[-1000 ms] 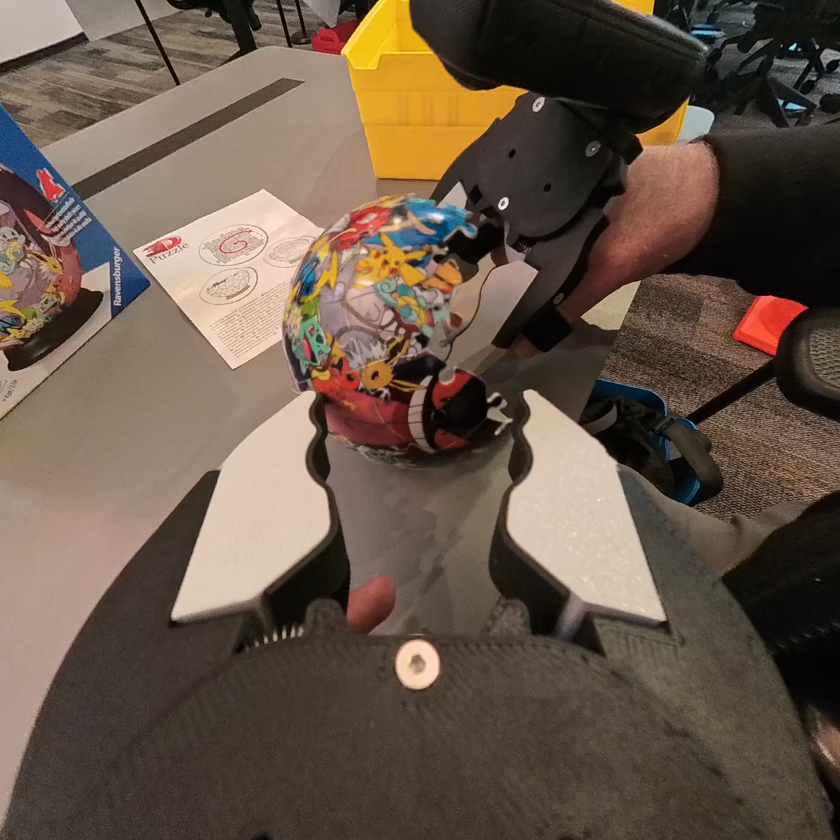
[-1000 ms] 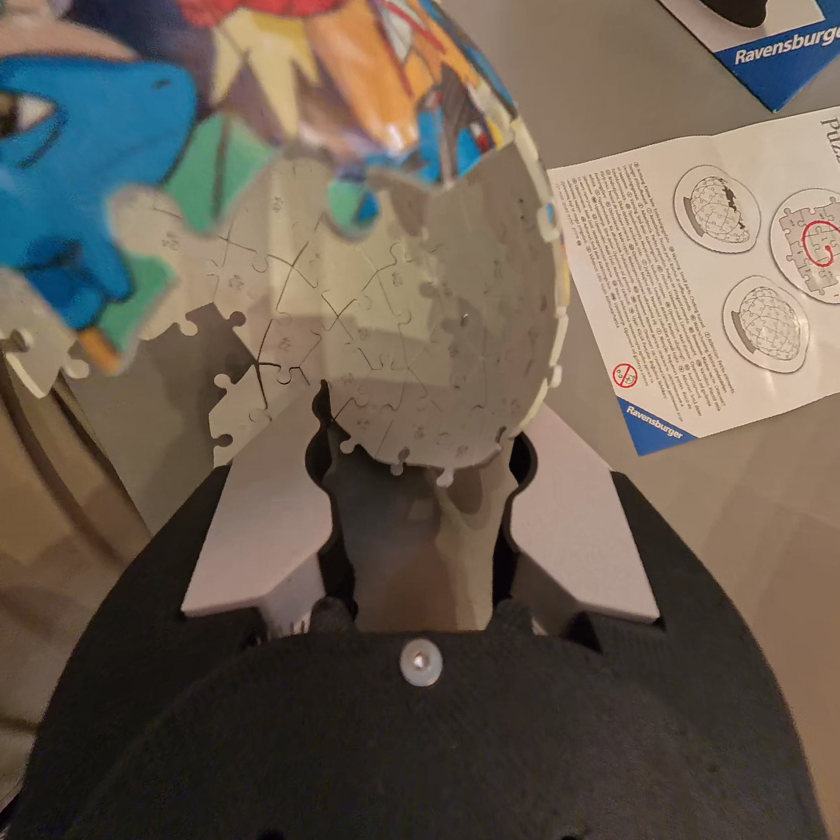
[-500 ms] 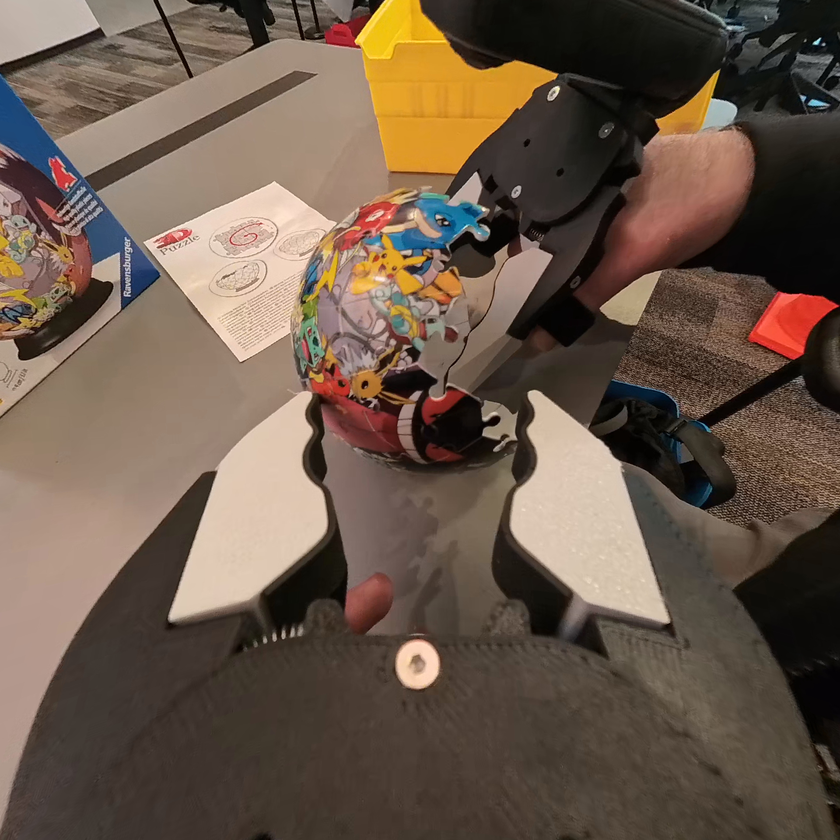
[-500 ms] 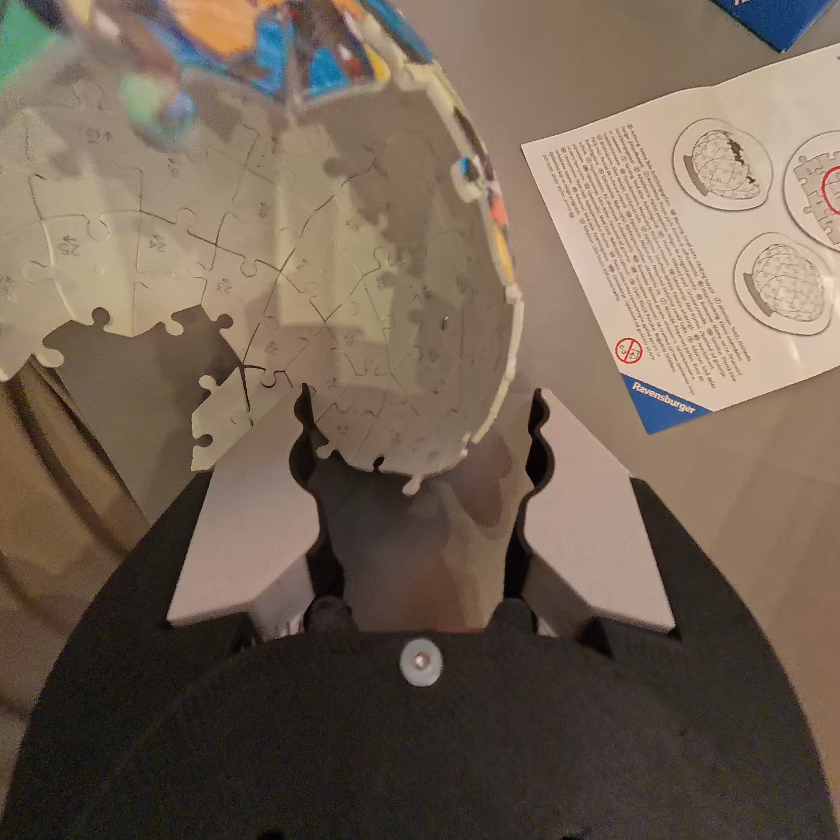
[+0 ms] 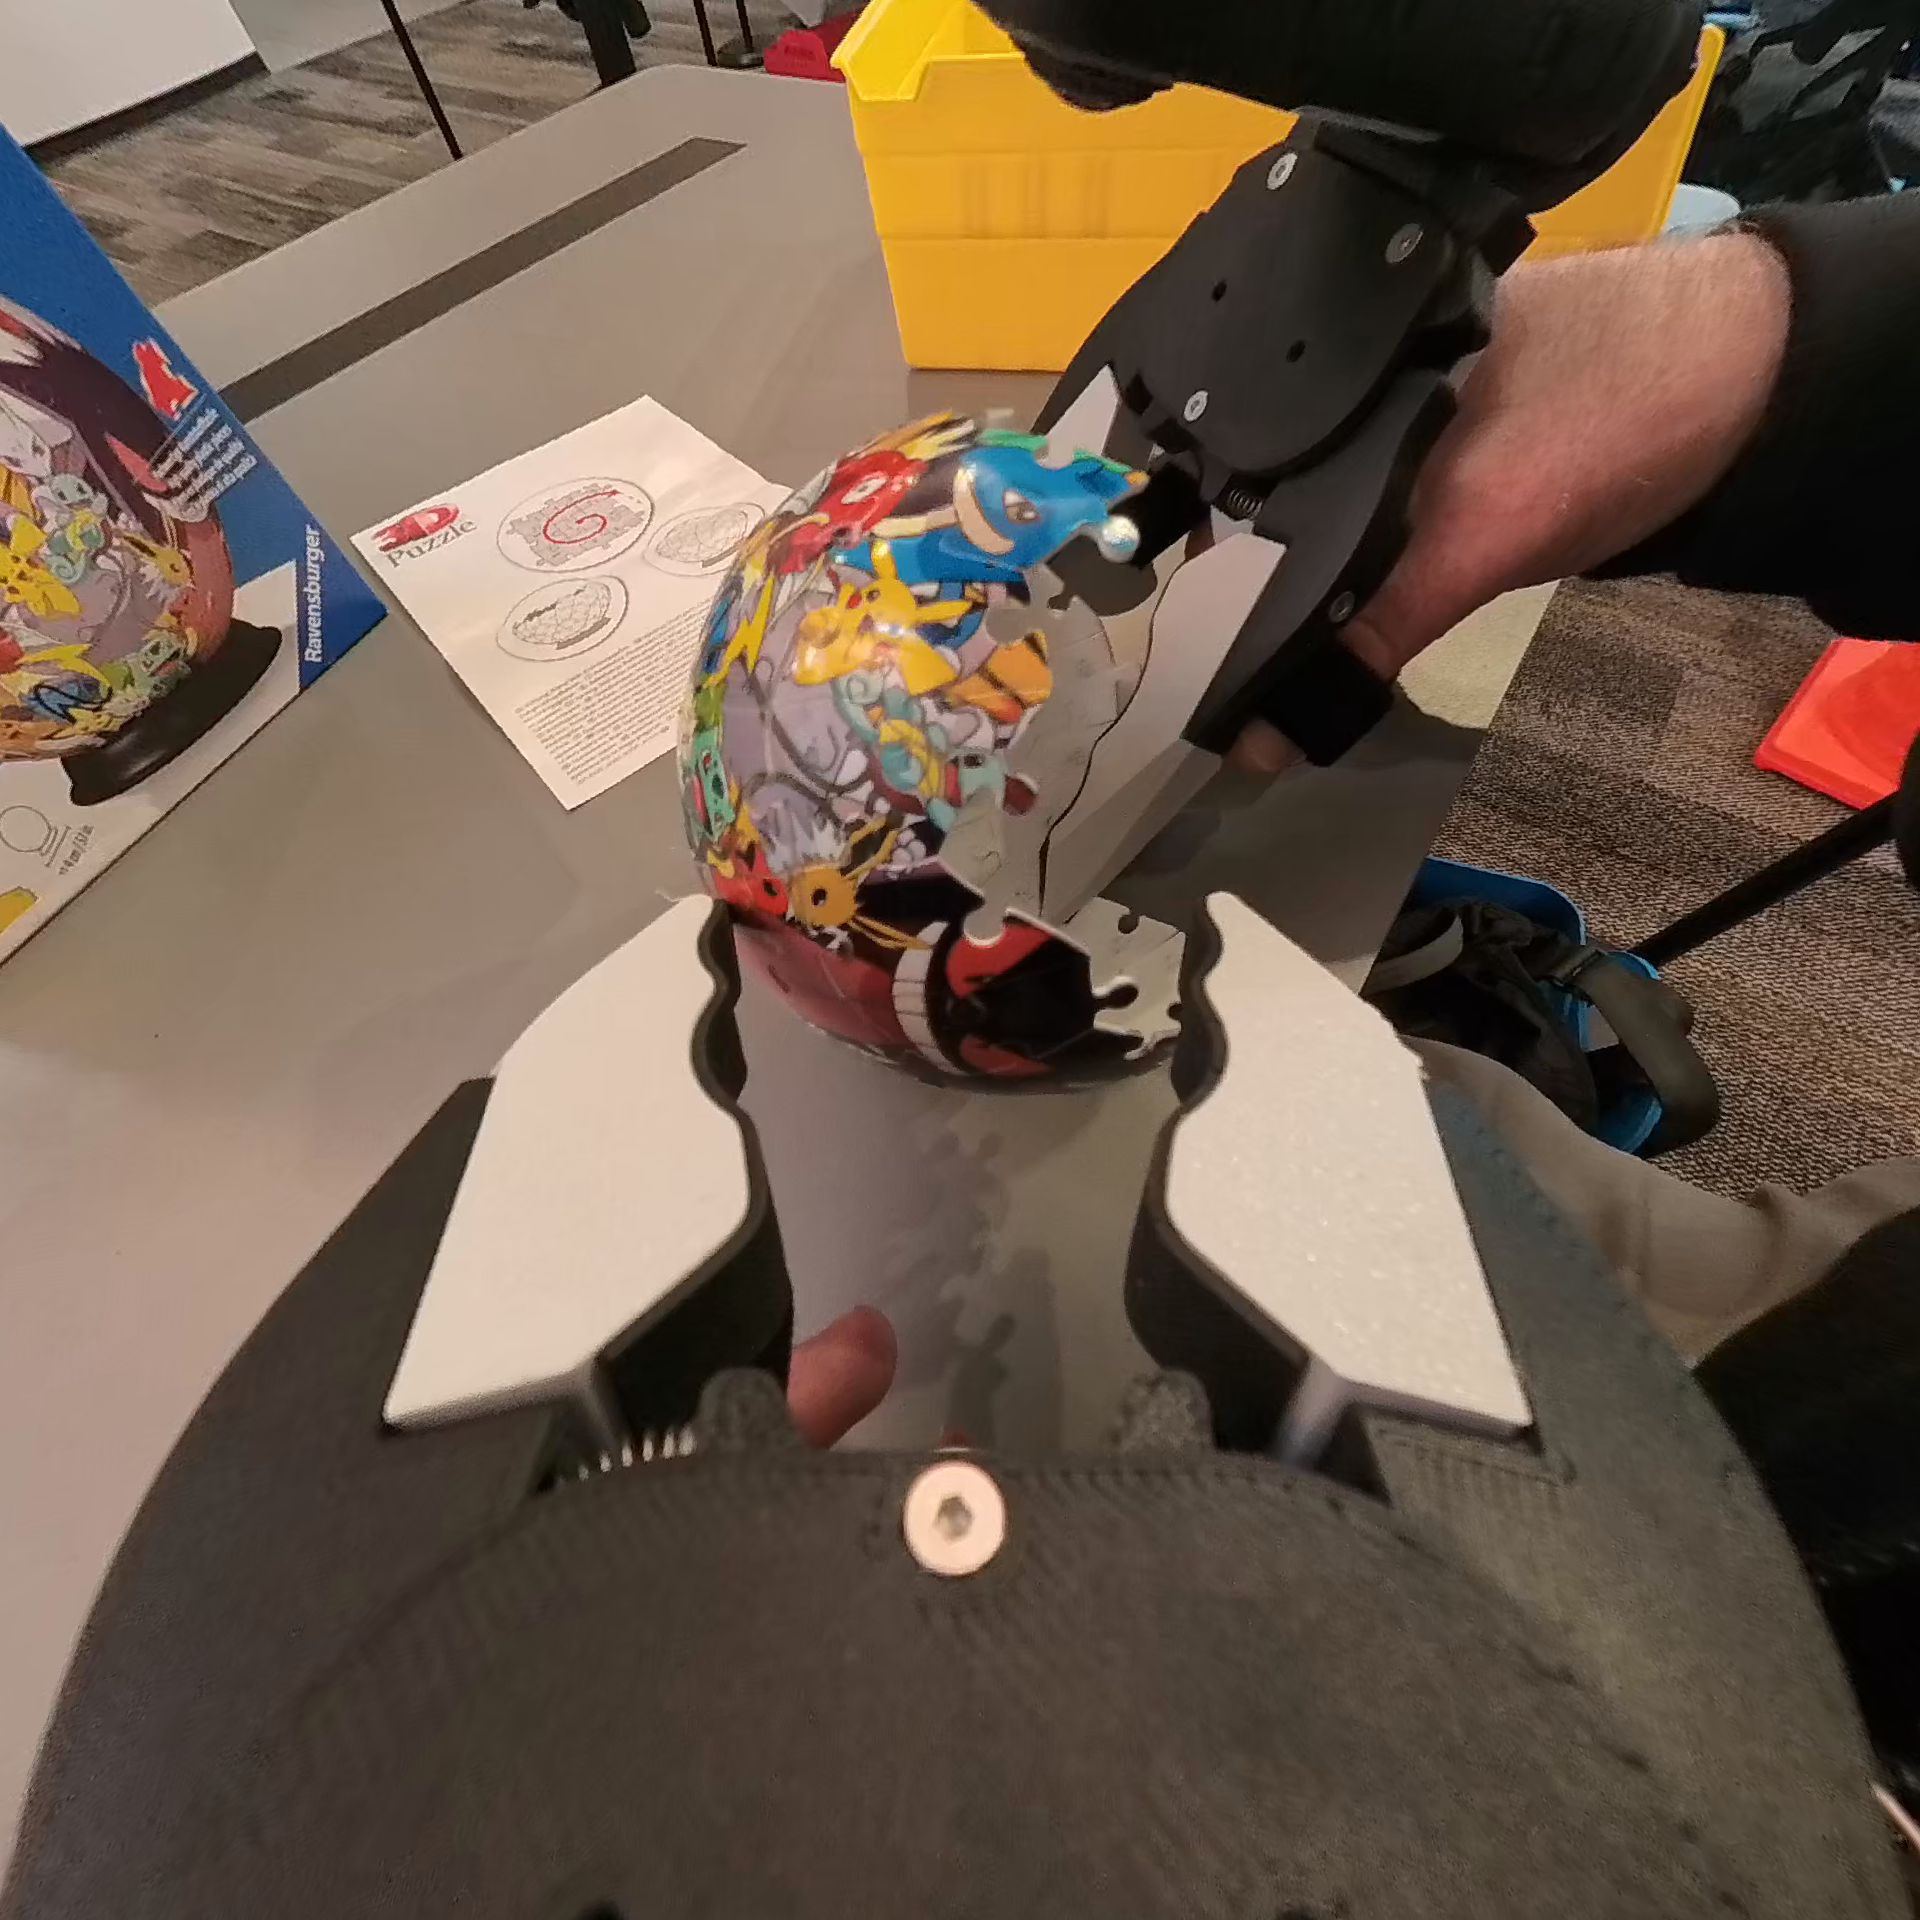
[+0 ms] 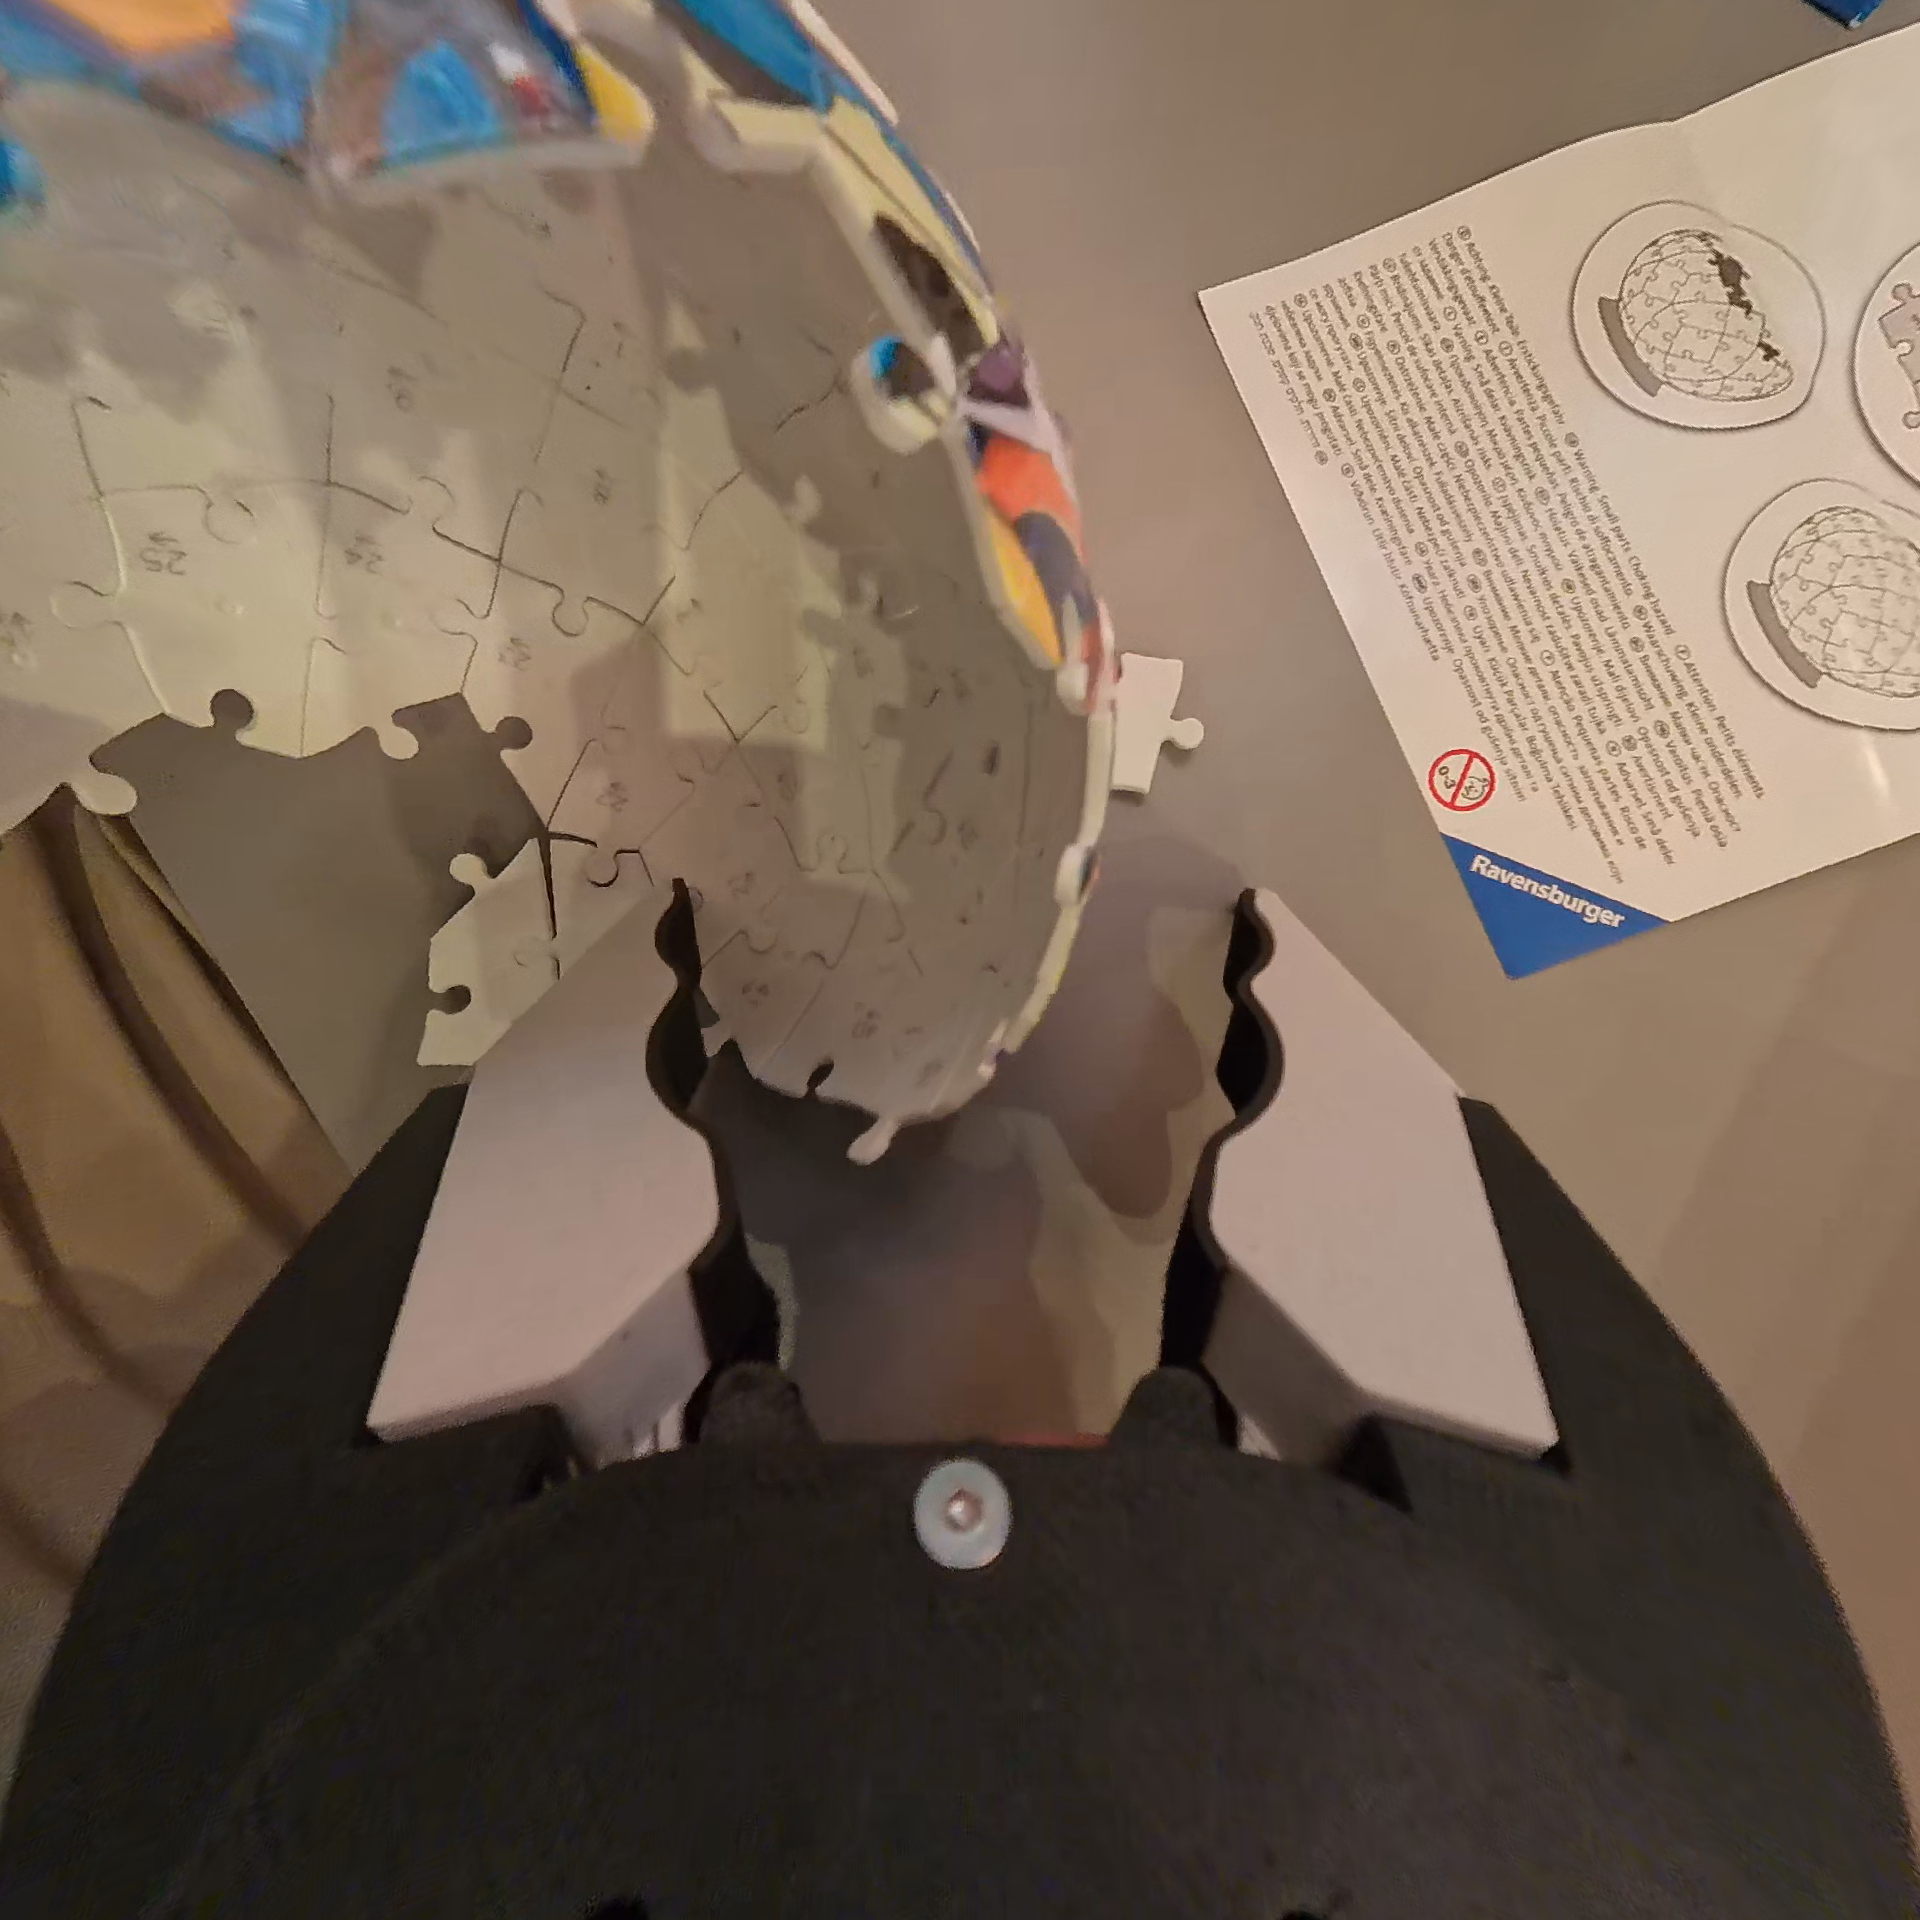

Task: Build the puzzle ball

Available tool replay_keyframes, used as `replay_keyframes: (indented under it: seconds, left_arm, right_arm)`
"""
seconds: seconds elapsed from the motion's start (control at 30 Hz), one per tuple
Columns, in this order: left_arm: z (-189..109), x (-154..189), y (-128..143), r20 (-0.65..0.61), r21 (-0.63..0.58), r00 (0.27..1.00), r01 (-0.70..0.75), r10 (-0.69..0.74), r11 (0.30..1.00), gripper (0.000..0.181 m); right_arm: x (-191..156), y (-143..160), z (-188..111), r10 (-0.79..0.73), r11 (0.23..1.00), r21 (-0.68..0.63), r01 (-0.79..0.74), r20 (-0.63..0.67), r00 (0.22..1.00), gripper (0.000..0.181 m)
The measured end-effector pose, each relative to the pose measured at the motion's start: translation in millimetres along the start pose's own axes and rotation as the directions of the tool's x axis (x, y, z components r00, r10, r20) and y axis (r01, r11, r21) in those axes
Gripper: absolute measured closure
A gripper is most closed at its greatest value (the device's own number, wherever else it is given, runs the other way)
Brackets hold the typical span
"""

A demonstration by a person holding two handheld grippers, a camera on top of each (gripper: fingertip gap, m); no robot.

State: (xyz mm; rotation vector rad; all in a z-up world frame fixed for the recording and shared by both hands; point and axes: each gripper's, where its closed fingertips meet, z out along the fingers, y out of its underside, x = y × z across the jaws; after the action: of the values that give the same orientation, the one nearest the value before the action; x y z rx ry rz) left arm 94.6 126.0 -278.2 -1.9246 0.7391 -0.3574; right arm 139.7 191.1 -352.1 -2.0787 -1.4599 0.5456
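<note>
Grey worktop carries the half-built puzzle ball, resting at twelve o'clock just ahead of the left gripper, whose jaws stand open and empty. The right gripper reaches in from two o'clock in the left view, jaws spread with nothing held, its tips at the shell's jagged open edge. A loose piece lies on the worktop just beside the rim, instruction sheet farther out at two o'clock. My read: steady the shell lightly from outside, squeezing gently since the curved wall looks thin, then fetch the loose piece
</note>
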Motion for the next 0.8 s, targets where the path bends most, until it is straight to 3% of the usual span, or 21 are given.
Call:
replay_keyframes:
  seconds: [0.8]
  left_arm:
    - [1.6, -6.8, 5.5, 0.047, -0.02, 0.999, -0.008, 0.009, 1.0, 0.108]
  right_arm:
    - [-7.3, 1.7, 0.6, -0.014, 1.0, -0.003, 0.014, 0.021, 1.0, 0.067]
